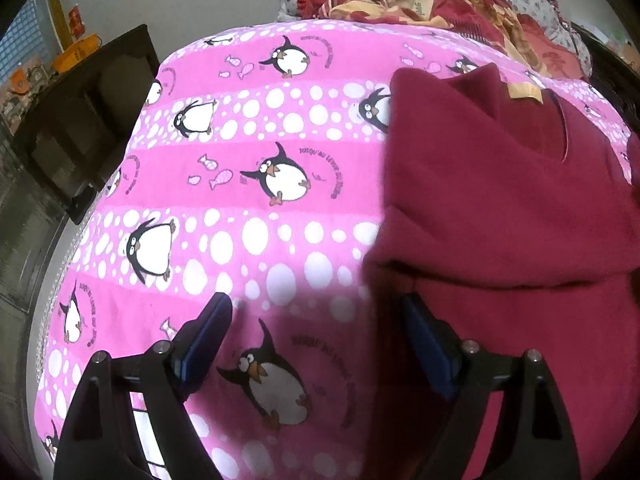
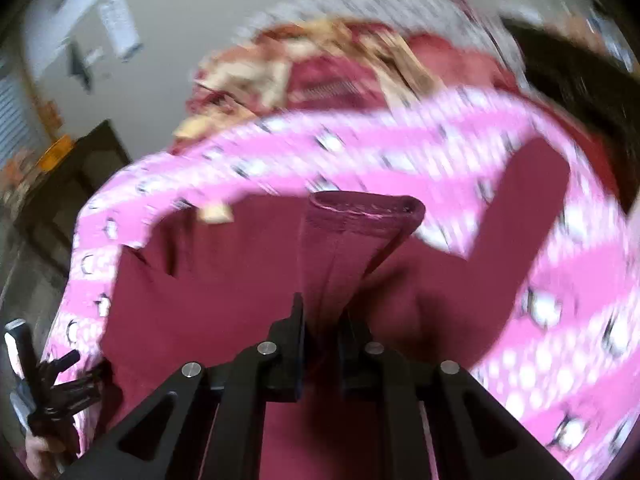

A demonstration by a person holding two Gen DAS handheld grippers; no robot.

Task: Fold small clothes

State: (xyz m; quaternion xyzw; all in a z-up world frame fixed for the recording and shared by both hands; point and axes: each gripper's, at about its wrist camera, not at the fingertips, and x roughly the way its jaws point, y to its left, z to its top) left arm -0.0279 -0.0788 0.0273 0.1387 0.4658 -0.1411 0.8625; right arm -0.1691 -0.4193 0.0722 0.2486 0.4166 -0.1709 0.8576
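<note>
We find the dark red fleece child's top (image 1: 520, 200) lying on the pink penguin-print bedspread (image 1: 256, 160), neck at the far end. Our right gripper (image 2: 322, 320) has its jaws pinched on a cuffed sleeve (image 2: 360, 224) that runs away from us. Left gripper (image 1: 316, 320): jaws wide, empty, at the top's left edge, nearer the hem.

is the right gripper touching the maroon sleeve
Touching. The right wrist view shows the right gripper with its fingers shut on the maroon sleeve, whose cuff stands up from between them.
</note>
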